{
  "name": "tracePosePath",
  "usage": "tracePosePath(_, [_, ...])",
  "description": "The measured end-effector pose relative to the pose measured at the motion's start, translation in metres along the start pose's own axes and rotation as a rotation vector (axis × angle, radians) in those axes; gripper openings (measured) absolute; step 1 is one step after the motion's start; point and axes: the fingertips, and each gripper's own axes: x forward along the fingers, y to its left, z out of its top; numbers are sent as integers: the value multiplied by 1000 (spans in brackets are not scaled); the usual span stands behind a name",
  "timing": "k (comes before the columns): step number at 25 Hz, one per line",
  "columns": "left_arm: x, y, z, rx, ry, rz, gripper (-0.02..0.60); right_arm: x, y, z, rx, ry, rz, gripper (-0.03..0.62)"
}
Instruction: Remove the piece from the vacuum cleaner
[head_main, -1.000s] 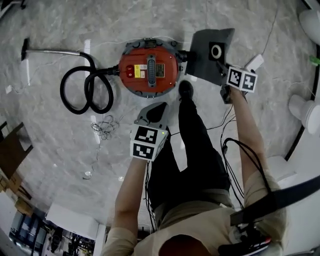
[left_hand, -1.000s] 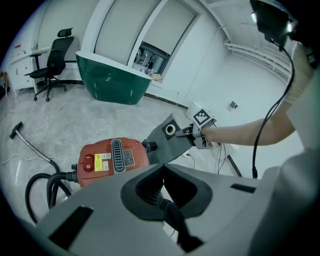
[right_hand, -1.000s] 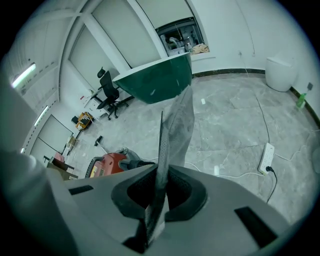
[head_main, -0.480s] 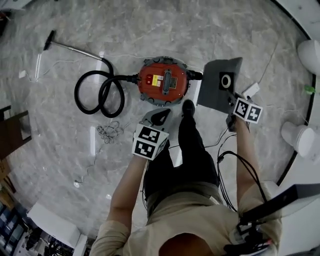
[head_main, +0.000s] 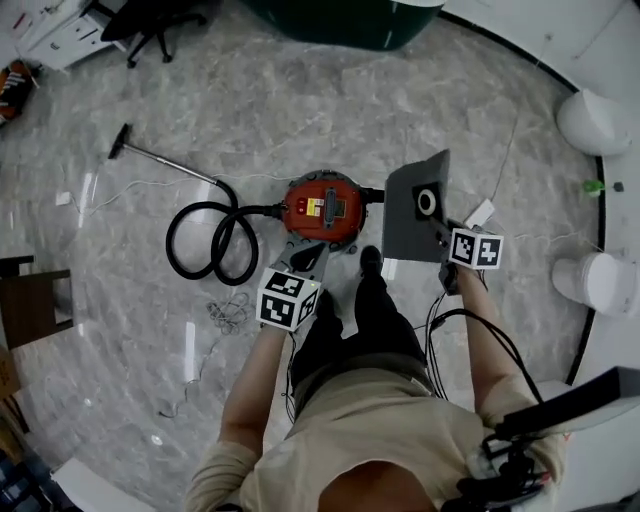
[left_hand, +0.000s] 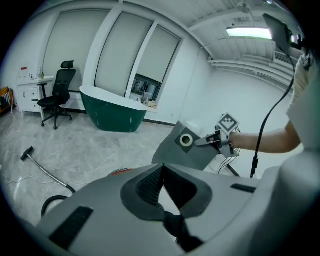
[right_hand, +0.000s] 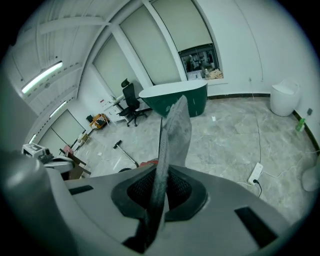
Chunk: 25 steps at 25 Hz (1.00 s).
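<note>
A round red vacuum cleaner (head_main: 322, 210) sits on the marble floor, its black hose (head_main: 210, 245) coiled to the left and ending in a wand (head_main: 165, 165). The removed piece is a flat grey dust bag (head_main: 415, 215) with a round collar. It hangs to the right of the vacuum, clear of it, with my right gripper (head_main: 437, 232) shut on its edge. In the right gripper view the bag (right_hand: 172, 135) stands edge-on between the pads of that gripper (right_hand: 160, 185). My left gripper (head_main: 305, 255) hovers just in front of the vacuum, shut (left_hand: 161, 167) and holding nothing. The left gripper view also shows the bag (left_hand: 187, 150).
A green bathtub (head_main: 340, 20) and an office chair (head_main: 150, 20) stand at the far side. White fixtures (head_main: 595, 120) line the right wall. A power strip (head_main: 480, 213) lies behind the bag, loose cable (head_main: 230, 310) near the hose. The person's shoe (head_main: 370, 260) rests beside the vacuum.
The head view has pulled back, so the vacuum looks smaller and more of the room shows. Both grippers keep their places relative to the vacuum; the bag stays in the right gripper.
</note>
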Motion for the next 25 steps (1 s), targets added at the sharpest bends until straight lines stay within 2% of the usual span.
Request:
tracePosePath(4, [-18,-16,21,28,-59,-48,4,-49,27,19,-12,-72,22,18])
tracePosePath(9, [-39,-57,28,21,-121,-152,5,-110,64,11,-16,-141,33,18])
tracePosePath(15, [-51,-106,37,85,-105,-265,4,-152,81,-8,62,-185,52,18])
tracePosePath(19, [-63,-124,35,118,-80,-289,3,-167,94,-23,102,-210,82,18])
tracePosePath(25, [-69,-129,34,135,-46,-274,3,-176,98,-35,209,-250,159,18])
